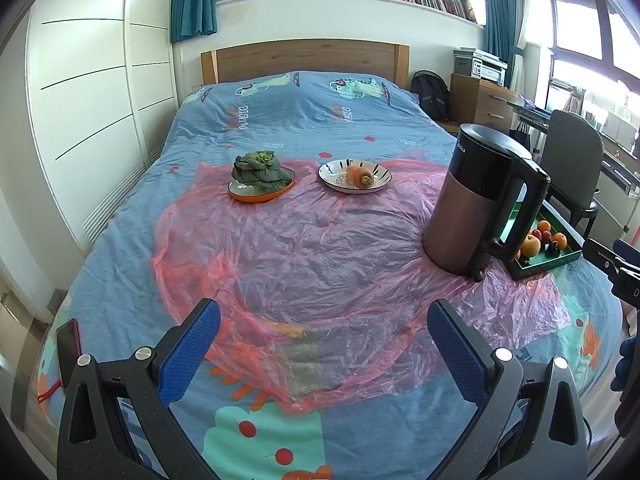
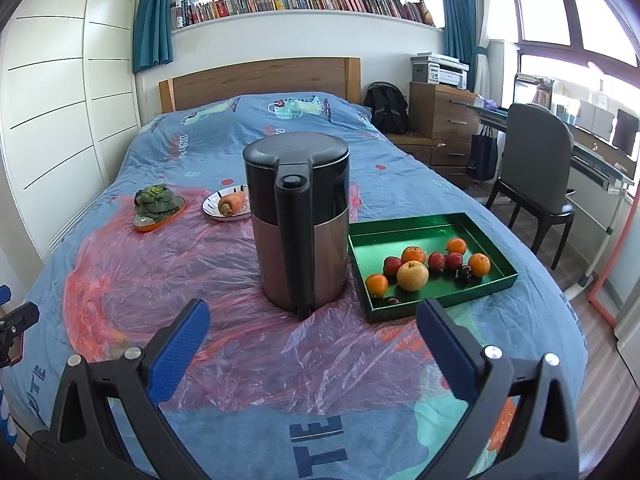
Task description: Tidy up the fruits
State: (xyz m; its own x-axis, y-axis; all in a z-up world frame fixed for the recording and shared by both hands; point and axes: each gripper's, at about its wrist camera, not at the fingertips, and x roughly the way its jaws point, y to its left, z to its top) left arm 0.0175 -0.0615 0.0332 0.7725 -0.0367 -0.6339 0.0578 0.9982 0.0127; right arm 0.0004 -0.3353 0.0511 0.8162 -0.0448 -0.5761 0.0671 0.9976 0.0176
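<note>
The kettle (image 2: 300, 224) stands upright on a pink plastic sheet (image 2: 168, 264) spread over the bed (image 2: 400, 184), its handle turned toward the right wrist camera. Just right of the kettle lies a green tray (image 2: 404, 226), its near left corner on the sheet's edge. The fruits sit in the tray's near half: a large yellow apple (image 2: 412, 276) at the middle, oranges (image 2: 377, 285) left of, behind and right of it, small red fruits (image 2: 437, 261) between them, and a dark one (image 2: 391, 301) against the near wall. Beyond the kettle to the left is a white plate (image 1: 378, 176) holding a carrot (image 1: 360, 176), and further left an orange dish (image 1: 256, 196) with a leafy green vegetable (image 1: 261, 172).

The left gripper (image 1: 323, 354) hangs above the near part of the sheet, well short of the kettle, jaws spread wide and holding nothing. The right gripper (image 2: 313, 346) hangs in front of the kettle and the tray, jaws likewise spread wide and empty. A phone (image 1: 69, 346) lies at the bed's near left edge.
</note>
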